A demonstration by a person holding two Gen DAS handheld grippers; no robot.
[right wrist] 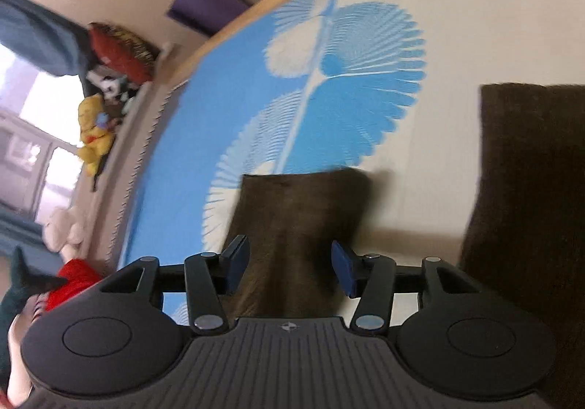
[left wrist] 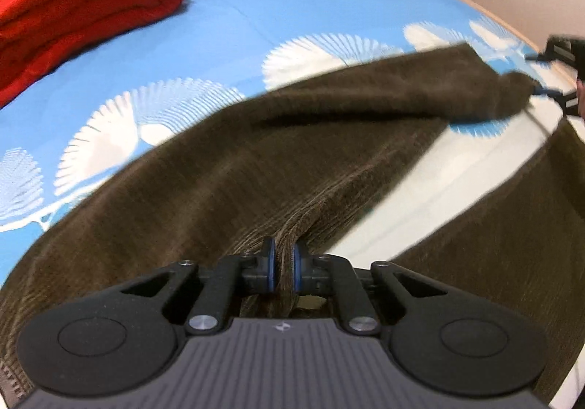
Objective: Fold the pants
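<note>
The left gripper (left wrist: 283,262) is pinching a bunched ridge of the pants (left wrist: 226,167), which are lying across the bed (left wrist: 226,25) beside the blanket (left wrist: 84,3). The right gripper (right wrist: 289,266) is standing half open over a leg end, gripping nothing. Folding is barely begun. No containers are showing.

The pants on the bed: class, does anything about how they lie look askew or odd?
Yes. The brown pants are not flat: the left gripper pinches a bunched ridge of cloth, and one leg slants across the blue patterned sheet while the other leg lies apart from it.
</note>
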